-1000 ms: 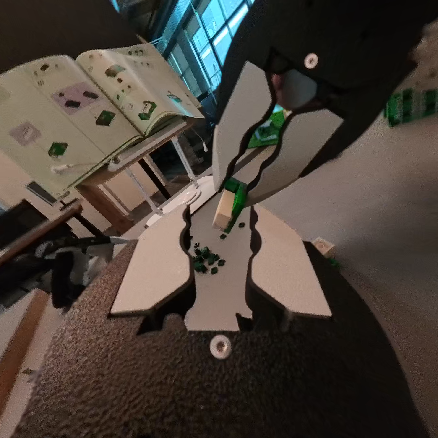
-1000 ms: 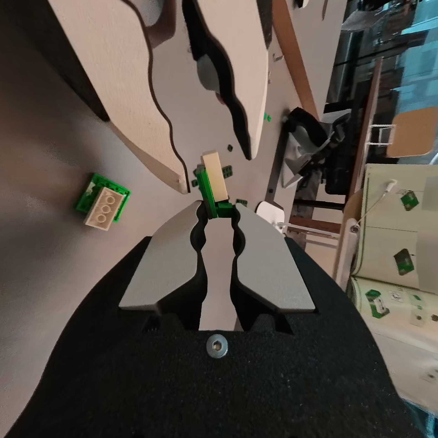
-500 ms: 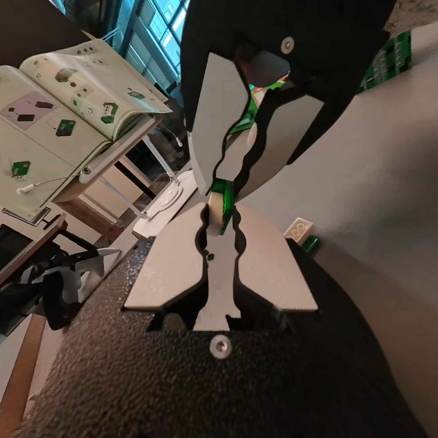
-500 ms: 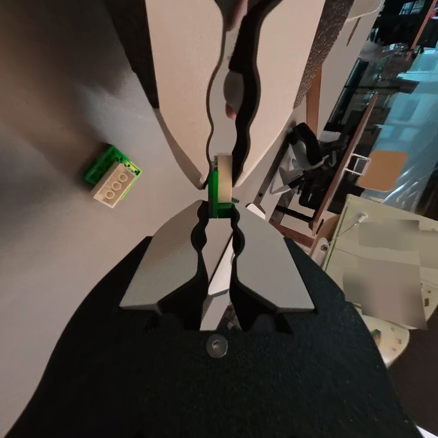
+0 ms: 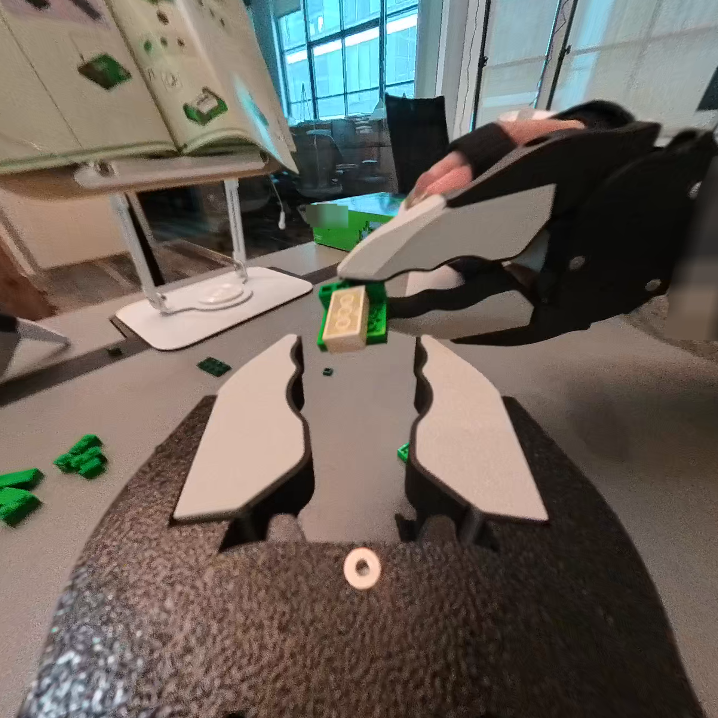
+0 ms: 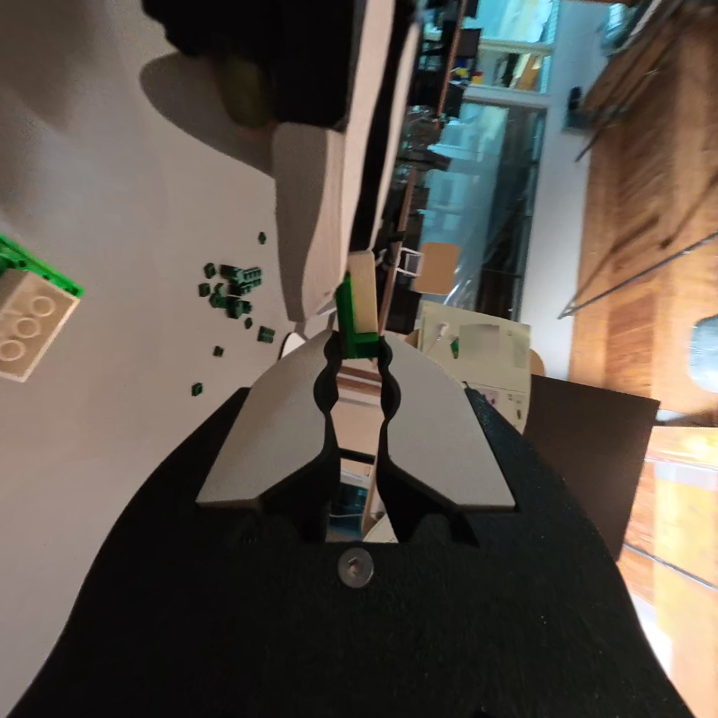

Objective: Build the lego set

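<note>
My right gripper [image 6: 359,345] is shut on the end of a small assembly, a bright green plate [image 6: 344,307] with a cream brick [image 6: 363,295] on it, held in the air. In the left wrist view the right gripper [image 5: 373,301] comes in from the right and the cream brick [image 5: 345,318] faces the camera. My left gripper [image 5: 357,345] is open and empty, its fingertips just short of the assembly. In the right wrist view one of the left gripper's fingers [image 6: 307,233] stands beside the green plate. A second green plate with a white brick [image 6: 27,318] lies on the table.
An open instruction booklet [image 5: 116,77] rests on a stand with a white base [image 5: 213,307]. A green box [image 5: 349,229] is at the back. Loose green bricks [image 5: 81,460] lie left. Several small dark green pieces [image 6: 233,287] are scattered on the grey table [image 5: 116,388].
My left gripper, which was closed around the cream brick half a second ago, has opened and drawn back. The right gripper has turned with the assembly still in it.
</note>
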### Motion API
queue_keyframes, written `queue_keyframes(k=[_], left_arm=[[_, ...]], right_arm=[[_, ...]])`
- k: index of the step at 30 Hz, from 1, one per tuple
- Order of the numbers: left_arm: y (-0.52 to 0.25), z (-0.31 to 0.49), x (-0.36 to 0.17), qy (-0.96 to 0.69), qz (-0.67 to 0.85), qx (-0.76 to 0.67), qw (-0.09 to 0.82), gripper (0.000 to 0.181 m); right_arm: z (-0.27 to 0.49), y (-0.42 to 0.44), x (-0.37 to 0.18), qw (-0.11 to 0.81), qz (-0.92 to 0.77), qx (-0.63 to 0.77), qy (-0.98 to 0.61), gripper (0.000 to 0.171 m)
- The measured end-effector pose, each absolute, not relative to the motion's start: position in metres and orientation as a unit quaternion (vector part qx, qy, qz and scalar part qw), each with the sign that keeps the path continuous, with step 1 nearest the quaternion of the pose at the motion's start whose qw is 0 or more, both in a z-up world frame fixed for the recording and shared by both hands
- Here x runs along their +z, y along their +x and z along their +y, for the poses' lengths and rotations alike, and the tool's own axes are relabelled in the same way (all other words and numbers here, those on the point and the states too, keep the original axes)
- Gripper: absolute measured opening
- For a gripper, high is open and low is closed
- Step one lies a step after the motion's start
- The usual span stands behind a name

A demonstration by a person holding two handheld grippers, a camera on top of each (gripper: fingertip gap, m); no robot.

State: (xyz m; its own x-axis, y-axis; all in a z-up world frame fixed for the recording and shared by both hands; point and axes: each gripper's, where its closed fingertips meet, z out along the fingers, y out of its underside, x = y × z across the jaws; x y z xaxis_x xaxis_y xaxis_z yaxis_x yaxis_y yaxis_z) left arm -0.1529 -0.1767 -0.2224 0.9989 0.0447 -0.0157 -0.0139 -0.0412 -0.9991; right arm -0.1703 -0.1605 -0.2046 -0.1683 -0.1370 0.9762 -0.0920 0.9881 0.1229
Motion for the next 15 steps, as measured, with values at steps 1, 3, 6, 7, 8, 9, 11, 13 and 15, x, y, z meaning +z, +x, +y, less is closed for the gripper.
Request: queue_keyframes(k=[1,3,6,7,8,9,11,13,15], left_arm=[[-0.152,-0.177,-0.222,-0.719,-0.016,0.004,0.695,0.056],[-0.149,-0.177,-0.218,-0.705,-0.021,-0.02,0.708,0.051],[-0.148,-0.178,-0.214,-0.695,-0.021,-0.026,0.718,0.048],[-0.147,-0.178,-0.213,-0.693,-0.02,-0.027,0.721,0.049],[-0.146,-0.178,-0.211,-0.688,-0.019,-0.027,0.725,0.048],[-0.146,-0.179,-0.209,-0.683,-0.019,-0.024,0.73,0.044],[-0.148,-0.181,-0.206,-0.676,-0.021,-0.015,0.737,0.042],[-0.148,-0.181,-0.204,-0.672,-0.023,-0.016,0.74,0.042],[-0.149,-0.181,-0.205,-0.673,-0.027,-0.01,0.739,0.045]], right_arm=[[-0.162,-0.17,-0.201,0.649,-0.757,-0.011,0.077,0.017],[-0.165,-0.169,-0.196,0.658,-0.749,-0.005,0.084,0.018],[-0.168,-0.169,-0.191,0.666,-0.739,-0.007,0.102,0.017],[-0.169,-0.169,-0.19,0.671,-0.734,-0.006,0.105,0.017],[-0.171,-0.168,-0.189,0.674,-0.73,-0.005,0.11,0.017],[-0.173,-0.168,-0.189,0.674,-0.729,-0.005,0.114,0.017],[-0.175,-0.168,-0.188,0.679,-0.724,-0.006,0.121,0.017],[-0.176,-0.168,-0.188,0.68,-0.722,-0.01,0.126,0.017],[-0.177,-0.169,-0.189,0.68,-0.722,-0.013,0.128,0.017]])
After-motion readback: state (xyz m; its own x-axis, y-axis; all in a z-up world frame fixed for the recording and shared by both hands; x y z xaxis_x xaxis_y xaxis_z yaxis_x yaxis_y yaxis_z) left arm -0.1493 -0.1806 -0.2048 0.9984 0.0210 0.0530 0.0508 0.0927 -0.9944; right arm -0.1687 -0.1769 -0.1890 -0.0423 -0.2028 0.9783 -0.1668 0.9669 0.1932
